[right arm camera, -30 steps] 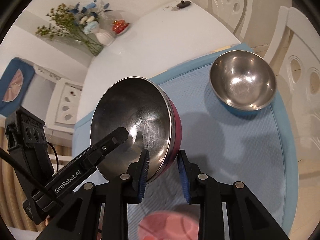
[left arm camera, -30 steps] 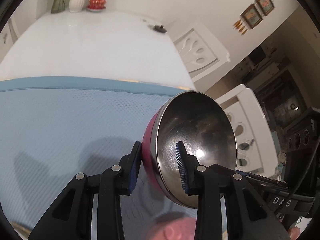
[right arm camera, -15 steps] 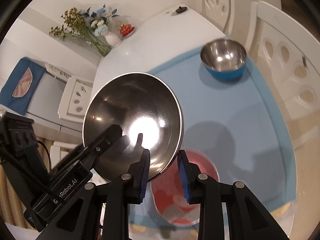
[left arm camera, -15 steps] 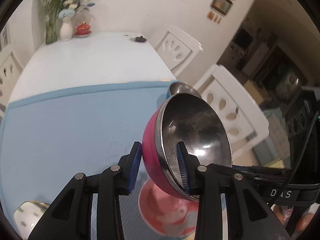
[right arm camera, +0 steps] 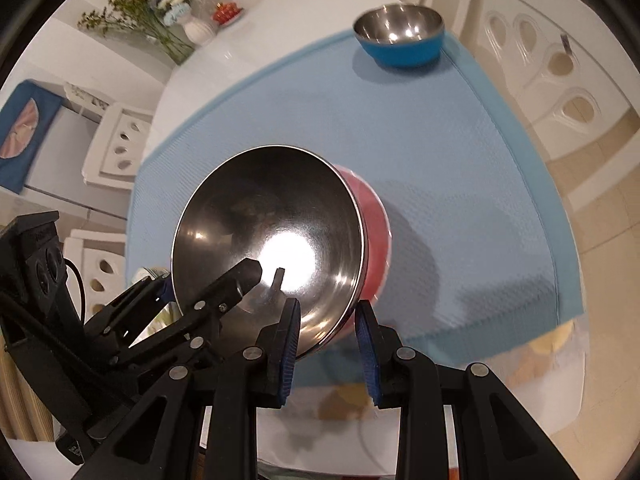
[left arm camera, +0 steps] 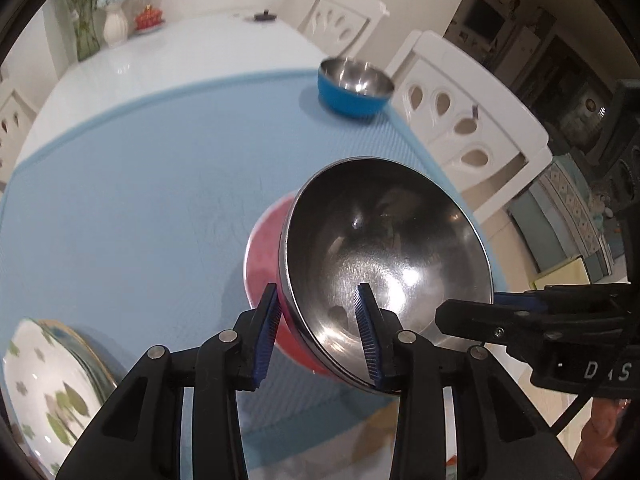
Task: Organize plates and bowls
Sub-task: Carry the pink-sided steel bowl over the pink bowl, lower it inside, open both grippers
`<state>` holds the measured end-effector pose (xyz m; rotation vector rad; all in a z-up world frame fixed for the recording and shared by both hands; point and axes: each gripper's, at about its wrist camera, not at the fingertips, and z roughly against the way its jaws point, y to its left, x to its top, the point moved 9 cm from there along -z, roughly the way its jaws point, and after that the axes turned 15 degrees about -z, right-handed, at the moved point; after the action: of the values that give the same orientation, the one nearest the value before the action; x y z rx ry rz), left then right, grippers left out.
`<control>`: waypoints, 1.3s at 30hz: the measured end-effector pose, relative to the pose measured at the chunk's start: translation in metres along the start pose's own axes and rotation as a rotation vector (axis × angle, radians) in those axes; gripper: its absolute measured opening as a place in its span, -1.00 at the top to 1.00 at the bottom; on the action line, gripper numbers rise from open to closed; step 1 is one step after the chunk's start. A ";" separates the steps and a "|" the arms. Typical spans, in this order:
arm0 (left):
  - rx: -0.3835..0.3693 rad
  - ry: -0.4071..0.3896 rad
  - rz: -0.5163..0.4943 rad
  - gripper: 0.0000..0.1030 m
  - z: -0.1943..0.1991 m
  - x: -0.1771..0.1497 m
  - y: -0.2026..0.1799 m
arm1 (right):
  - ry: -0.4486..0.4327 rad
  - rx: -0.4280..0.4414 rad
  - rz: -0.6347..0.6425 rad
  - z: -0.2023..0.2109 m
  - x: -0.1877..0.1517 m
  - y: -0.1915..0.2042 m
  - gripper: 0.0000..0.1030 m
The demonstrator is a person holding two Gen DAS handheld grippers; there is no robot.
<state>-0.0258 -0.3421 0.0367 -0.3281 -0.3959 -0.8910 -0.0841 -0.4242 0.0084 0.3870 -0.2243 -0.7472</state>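
Note:
A steel bowl with a pink outside is held tilted above the blue mat. My left gripper is shut on its near rim, one finger inside and one outside. My right gripper is shut on the same pink bowl at its opposite rim. A steel bowl with a blue outside stands upright at the mat's far right corner; it also shows in the right wrist view. A white plate with green leaf print lies at the near left.
White chairs stand along the table's right side. A vase of flowers and a small red dish stand at the white table's far end. A small black object lies at the far edge.
Both grippers have lifted the pink bowl higher and drawn it back toward the near edge. The blue bowl now looks farther off, and the leaf-print plate has come into the left view.

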 end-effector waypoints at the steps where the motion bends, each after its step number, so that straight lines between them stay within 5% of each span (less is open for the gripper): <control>1: 0.000 0.006 0.003 0.35 -0.002 -0.002 0.000 | 0.008 -0.012 0.002 -0.003 -0.002 -0.001 0.45; 11: 0.044 0.031 -0.019 0.30 -0.014 -0.010 -0.002 | 0.040 -0.042 -0.014 -0.018 -0.010 -0.007 0.46; 17: 0.152 0.023 -0.056 0.27 -0.010 -0.004 0.010 | 0.026 -0.049 -0.007 -0.018 -0.010 -0.004 0.46; 28: 0.100 0.063 0.031 0.25 -0.020 -0.022 0.024 | 0.051 -0.028 -0.005 -0.019 -0.013 -0.002 0.46; 39: 0.124 -0.046 0.000 0.25 0.021 0.027 0.032 | -0.019 0.071 -0.002 0.019 0.017 0.012 0.45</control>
<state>0.0110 -0.3320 0.0642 -0.2347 -0.4913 -0.8556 -0.0706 -0.4331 0.0315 0.4476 -0.2688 -0.7469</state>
